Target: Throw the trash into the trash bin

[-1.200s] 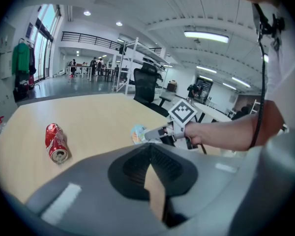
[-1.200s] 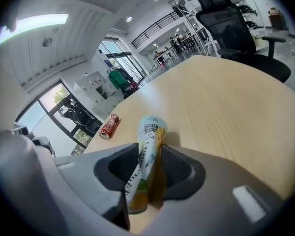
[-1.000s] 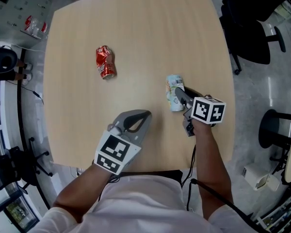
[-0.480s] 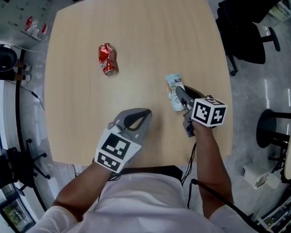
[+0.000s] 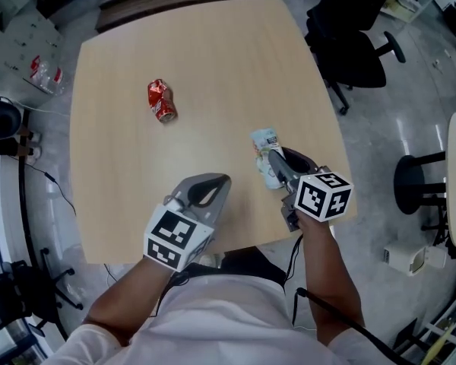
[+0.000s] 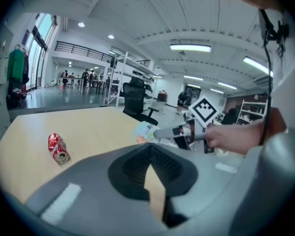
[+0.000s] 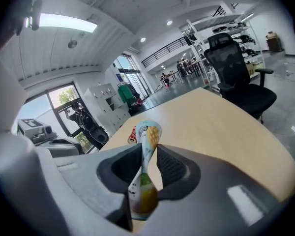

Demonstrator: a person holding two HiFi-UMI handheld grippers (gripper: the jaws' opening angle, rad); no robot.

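The crushed pale can (image 5: 265, 157) now sits pinched flat between the jaws of the right gripper (image 5: 272, 158). Those jaws have just been closing on it, and where a second ago it lay on the table (image 5: 213, 59), it now looks raised a little above the near right part of the top. In the right gripper view the can stands up out of the narrow gap and bulges below it, so the grip looks firm. That means the first piece of trash is picked up and ready to be carried off. The left gripper (image 5: 215, 183) hovers just beside it over the near edge, its jaws together and empty. A crushed red can (image 5: 161, 101) is left lying well apart on the far left of the table, so a second trip is likely. No trash bin shows in any view. A black office chair (image 5: 349, 44) stands close to the table's right side and could be in the way.
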